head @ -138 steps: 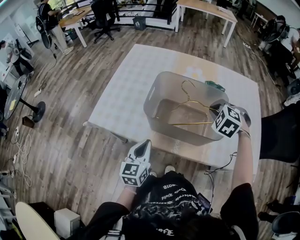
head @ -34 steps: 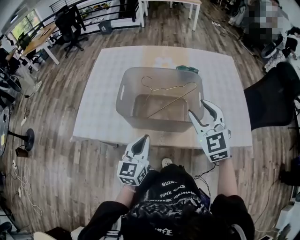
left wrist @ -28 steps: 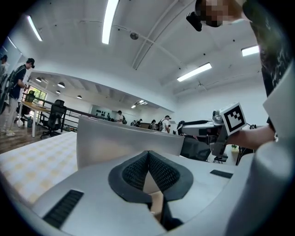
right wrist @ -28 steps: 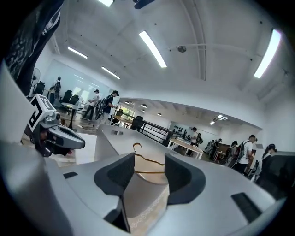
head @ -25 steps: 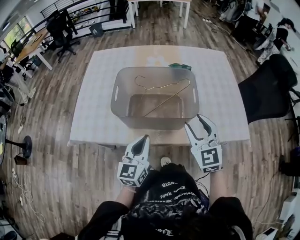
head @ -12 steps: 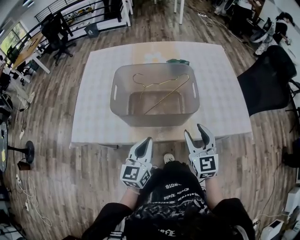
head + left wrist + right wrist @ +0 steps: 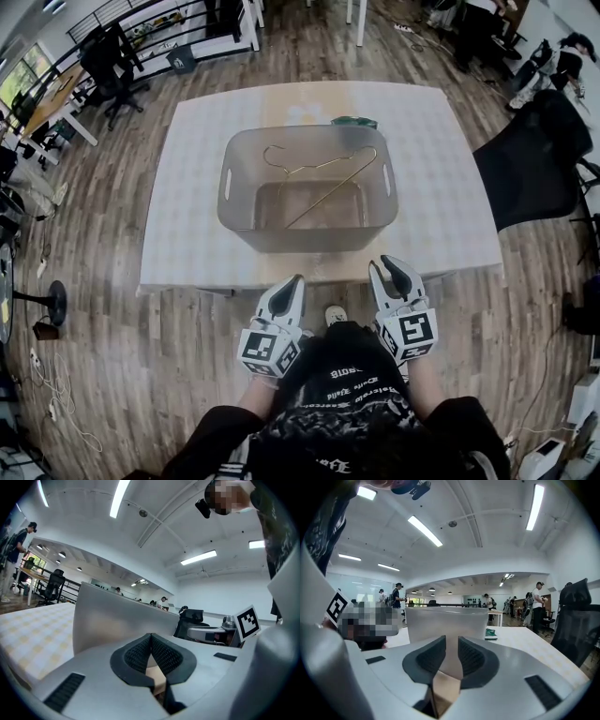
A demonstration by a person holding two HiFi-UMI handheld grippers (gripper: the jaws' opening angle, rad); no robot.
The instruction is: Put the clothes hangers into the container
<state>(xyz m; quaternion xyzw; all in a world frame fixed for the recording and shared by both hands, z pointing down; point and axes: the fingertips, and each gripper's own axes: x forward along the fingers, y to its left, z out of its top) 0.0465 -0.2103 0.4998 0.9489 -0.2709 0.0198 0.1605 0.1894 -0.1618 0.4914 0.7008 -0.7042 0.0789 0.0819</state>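
Observation:
A thin gold clothes hanger (image 7: 321,180) lies tilted inside the translucent grey container (image 7: 234,202) on the white table (image 7: 183,239). Both grippers hover off the table's near edge, close to my body and apart from the container. My left gripper (image 7: 292,283) is shut with its pads touching and nothing between them. My right gripper (image 7: 387,272) is closing, with a narrow gap left between its pads and nothing in it. The container's wall (image 7: 117,620) rises ahead in the left gripper view, and the container (image 7: 445,620) also stands ahead in the right gripper view.
A small green item (image 7: 354,122) lies on the table just behind the container, and this green item (image 7: 491,632) shows too in the right gripper view. A black chair (image 7: 530,159) stands to the table's right. Wooden floor surrounds the table; people and desks are far off.
My right gripper has drawn back from the container's near right corner to beside my left gripper, and its jaws have narrowed. The hanger stays in the container. The left gripper has barely moved.

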